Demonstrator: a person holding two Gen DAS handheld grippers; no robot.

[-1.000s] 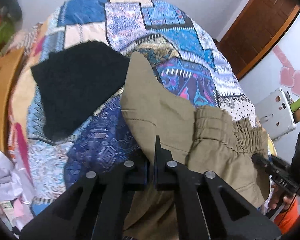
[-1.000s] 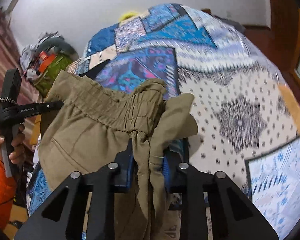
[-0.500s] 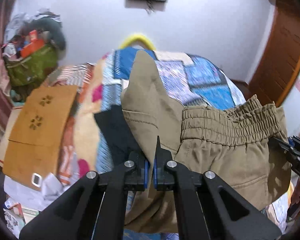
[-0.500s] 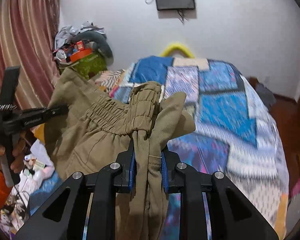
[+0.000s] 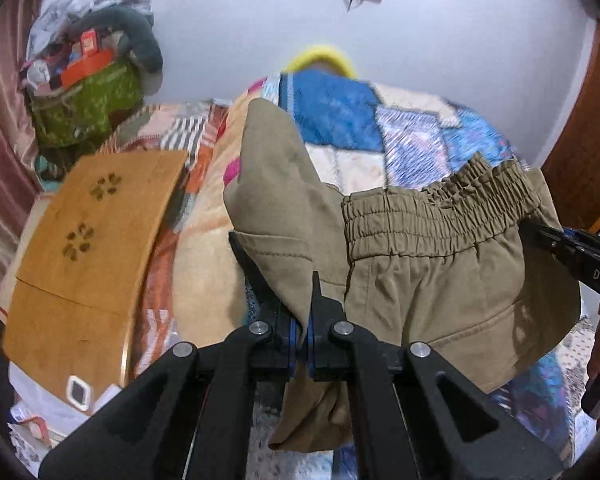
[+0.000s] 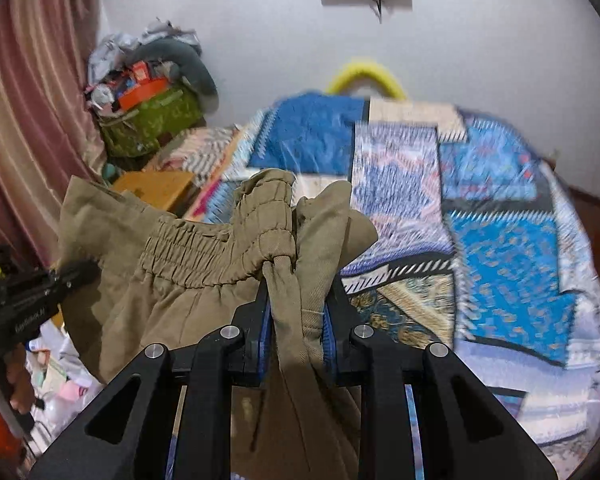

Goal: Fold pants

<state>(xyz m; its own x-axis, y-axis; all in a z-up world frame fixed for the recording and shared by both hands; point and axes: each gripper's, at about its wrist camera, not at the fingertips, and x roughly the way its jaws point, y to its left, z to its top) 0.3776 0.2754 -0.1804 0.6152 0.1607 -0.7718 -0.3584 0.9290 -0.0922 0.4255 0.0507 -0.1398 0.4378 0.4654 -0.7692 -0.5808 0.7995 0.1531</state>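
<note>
Khaki pants (image 5: 440, 264), gathered elastic waistband stretched sideways and wrinkled, lifted in the air above the near end of a bed under a blue patchwork quilt (image 5: 340, 120). Left gripper (image 5: 302, 320) pinched narrow on the left corner of the waist, a flap of cloth standing up above the jaws. Right gripper (image 6: 296, 320) clamped on a thick bunched fold at the other waist corner, jaws held partly apart by the fabric. Legs hanging down out of sight below the fingers. Far left against the wall, a green bag (image 6: 152, 120) stuffed with an orange box and crumpled clothing. Left of the bed, a curved wooden board (image 5: 88, 240).
</note>
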